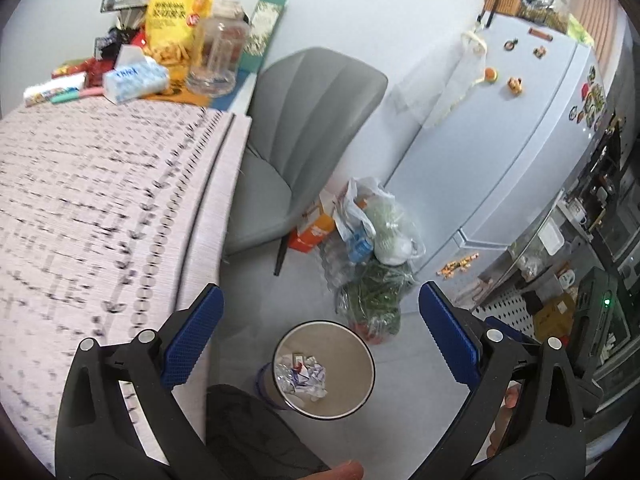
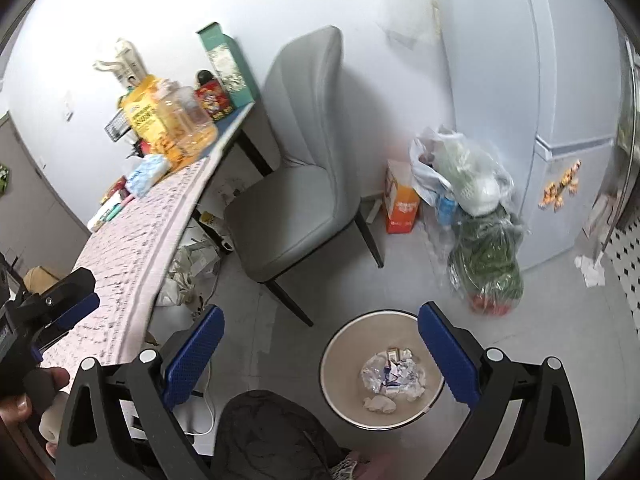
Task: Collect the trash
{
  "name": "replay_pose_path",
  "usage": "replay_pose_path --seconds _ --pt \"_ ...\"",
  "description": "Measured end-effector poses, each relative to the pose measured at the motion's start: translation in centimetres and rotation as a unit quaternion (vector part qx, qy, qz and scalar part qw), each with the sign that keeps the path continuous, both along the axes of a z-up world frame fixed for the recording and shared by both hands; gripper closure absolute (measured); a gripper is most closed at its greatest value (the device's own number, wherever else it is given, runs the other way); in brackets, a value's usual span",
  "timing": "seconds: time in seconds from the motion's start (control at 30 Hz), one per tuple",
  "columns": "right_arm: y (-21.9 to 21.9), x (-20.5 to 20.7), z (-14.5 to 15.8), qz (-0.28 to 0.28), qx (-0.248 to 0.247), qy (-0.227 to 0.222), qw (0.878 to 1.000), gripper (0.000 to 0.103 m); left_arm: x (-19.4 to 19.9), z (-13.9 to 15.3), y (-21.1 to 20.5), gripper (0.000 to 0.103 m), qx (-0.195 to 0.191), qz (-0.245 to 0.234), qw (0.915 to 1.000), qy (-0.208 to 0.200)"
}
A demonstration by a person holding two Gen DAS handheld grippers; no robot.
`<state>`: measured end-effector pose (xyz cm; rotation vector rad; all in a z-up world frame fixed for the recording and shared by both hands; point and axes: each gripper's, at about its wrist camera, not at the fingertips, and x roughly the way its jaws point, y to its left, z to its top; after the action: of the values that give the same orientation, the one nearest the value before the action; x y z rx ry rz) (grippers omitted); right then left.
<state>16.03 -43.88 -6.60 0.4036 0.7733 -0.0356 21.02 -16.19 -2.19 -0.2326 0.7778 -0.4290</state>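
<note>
Both tools are above the floor, angled down at the round beige waste bin with a dark rim (image 1: 362,364), which stands on the pale floor beside the table covered in a patterned pinkish cloth (image 1: 100,200); the left gripper (image 1: 320,336) has its blue-padded jaws spread wide with nothing between them; the right gripper (image 2: 320,354) is likewise fully spread and empty.

Risks, as judged from this position: the table's far end carries a clear glass jar (image 1: 218,56), a yellow snack bag (image 1: 176,20) and a white-and-blue tissue pack (image 1: 134,80); a hasty reach there could topple the jar, or collect goods that are not waste; the grey upholstered chair (image 1: 304,140) and the clear plastic bags of green produce (image 1: 374,292) crowd the bin, so a low sweep could snag them.

The crumpled white and foil-like wrappers (image 1: 302,376) lie loose at the bottom of the bin, well below its rim; the bin appears mostly unfilled.
</note>
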Motion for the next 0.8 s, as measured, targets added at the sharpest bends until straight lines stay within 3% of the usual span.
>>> replay_pose_path --seconds 0.37,0.8 --pt "6.4 -2.4 4.2 0.046 -0.037 -0.024 0.998 0.008 -4.8 2.8 6.3 0.006 0.017 0.043 0.9982 -0.038" --pt "11.5 -5.9 7.5 0.094 -0.032 -0.080 0.992 0.008 -11.4 5.1 12.0 0.006 0.040 0.099 0.9925 -0.059"
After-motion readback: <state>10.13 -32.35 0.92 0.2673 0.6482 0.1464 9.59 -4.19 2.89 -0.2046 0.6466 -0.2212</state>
